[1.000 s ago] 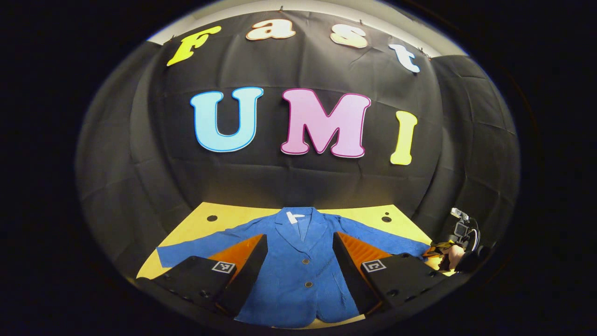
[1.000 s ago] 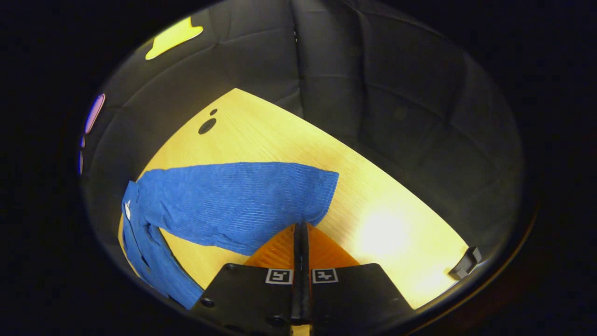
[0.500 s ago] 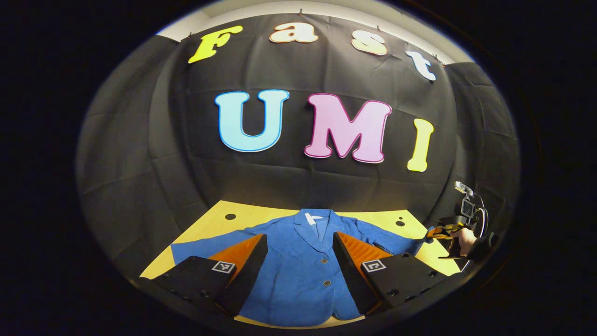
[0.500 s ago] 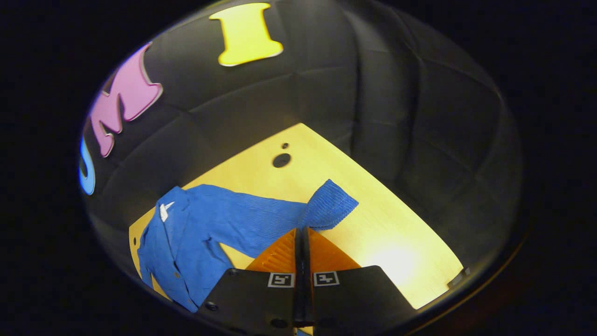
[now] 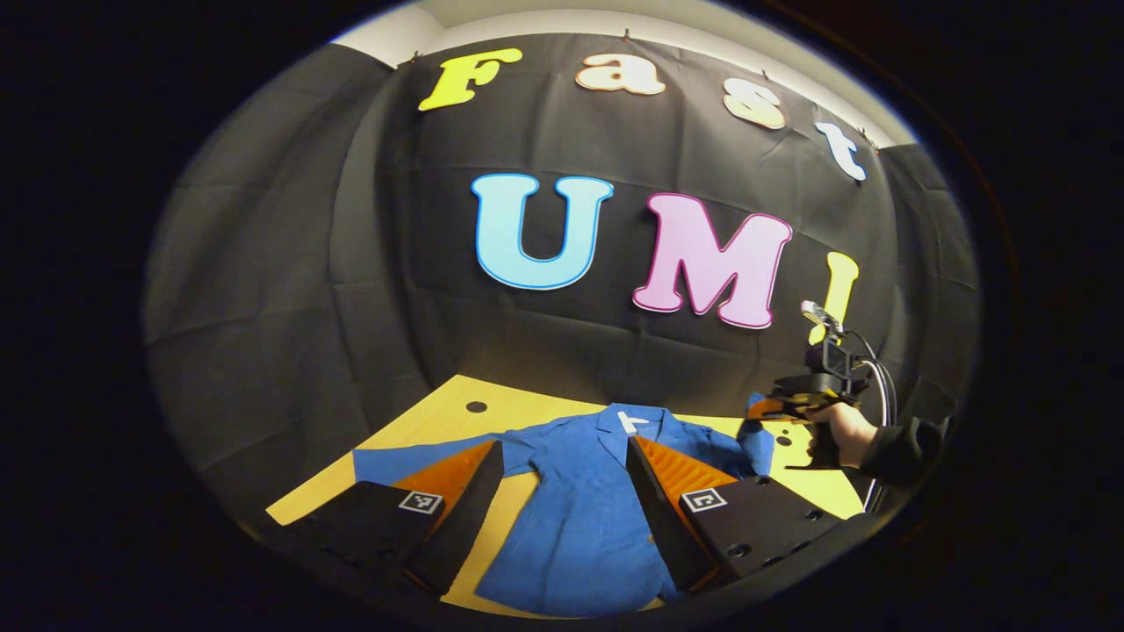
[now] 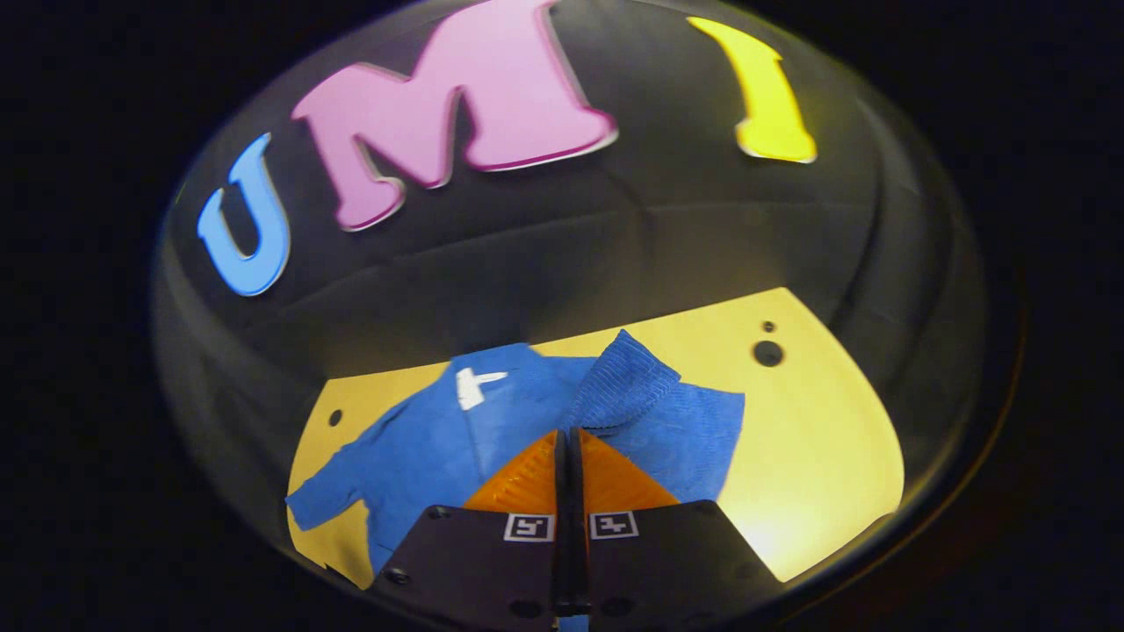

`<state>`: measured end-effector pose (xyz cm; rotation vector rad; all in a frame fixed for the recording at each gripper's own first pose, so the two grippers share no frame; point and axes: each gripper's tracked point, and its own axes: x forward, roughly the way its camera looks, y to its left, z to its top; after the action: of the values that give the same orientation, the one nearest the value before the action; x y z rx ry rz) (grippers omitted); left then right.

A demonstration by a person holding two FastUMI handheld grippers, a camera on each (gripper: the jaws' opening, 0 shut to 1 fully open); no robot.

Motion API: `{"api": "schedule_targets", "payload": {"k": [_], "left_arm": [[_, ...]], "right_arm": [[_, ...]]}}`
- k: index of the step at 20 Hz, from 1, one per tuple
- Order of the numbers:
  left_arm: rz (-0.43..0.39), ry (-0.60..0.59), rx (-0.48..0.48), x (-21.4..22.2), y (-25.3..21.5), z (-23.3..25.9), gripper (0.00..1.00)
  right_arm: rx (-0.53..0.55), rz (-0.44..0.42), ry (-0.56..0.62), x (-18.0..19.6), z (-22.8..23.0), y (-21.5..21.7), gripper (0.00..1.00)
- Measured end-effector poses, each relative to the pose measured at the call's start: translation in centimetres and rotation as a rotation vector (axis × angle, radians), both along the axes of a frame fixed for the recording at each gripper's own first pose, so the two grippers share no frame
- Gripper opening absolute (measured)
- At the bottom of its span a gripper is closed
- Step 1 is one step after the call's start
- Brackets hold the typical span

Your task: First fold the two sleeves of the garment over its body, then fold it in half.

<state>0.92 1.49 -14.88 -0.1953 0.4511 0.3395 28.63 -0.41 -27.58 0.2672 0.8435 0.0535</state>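
A blue jacket point(image 5: 580, 518) lies face up on the yellow table point(image 5: 527, 408), collar toward the wall. My left gripper point(image 5: 564, 443) hovers open over its lower front, fingers wide apart with nothing between them. At the right of the left gripper view, a hand point(image 5: 845, 434) holds my right gripper point(image 5: 786, 408) above the table with the sleeve cuff point(image 5: 757, 434) hanging from it. In the right gripper view, my right gripper point(image 6: 569, 432) is shut on that sleeve point(image 6: 637, 386), which is raised and bent over toward the jacket's body point(image 6: 439, 439). The other sleeve point(image 6: 325, 505) lies stretched out flat.
The black cloth wall stands close behind the table's far edge. Small dark holes point(image 6: 768, 353) point(image 5: 476, 406) sit near the table's back corners. Bare tabletop point(image 6: 817, 439) lies to the right of the jacket in the right gripper view.
My right gripper has lifted the sleeve off the table and swung it inward toward the jacket's body. My left gripper stays open and its view has turned toward the left.
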Motion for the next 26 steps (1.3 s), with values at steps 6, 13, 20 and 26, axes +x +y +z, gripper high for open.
{"api": "schedule_targets", "payload": {"k": [6, 13, 20, 26], "left_arm": [[0.090, 0.013, -0.009, -3.4, 4.8, -1.9, 0.81], [0.158, 0.074, -0.108, -5.5, 9.5, -9.3, 0.81], [0.315, 0.200, -0.226, -5.3, 17.2, -18.1, 0.83], [0.467, 0.438, -0.202, -6.3, 24.7, -26.3, 0.83]], "right_arm": [[0.061, 0.166, 0.034, 0.0, -3.1, 16.2, 0.00], [0.061, 0.271, 0.093, -1.4, -12.2, 27.9, 0.07], [-0.090, 0.315, -0.059, -0.8, -10.5, 24.1, 0.92], [-0.096, 0.291, -0.354, -1.8, -0.6, 17.4, 0.98]]}}
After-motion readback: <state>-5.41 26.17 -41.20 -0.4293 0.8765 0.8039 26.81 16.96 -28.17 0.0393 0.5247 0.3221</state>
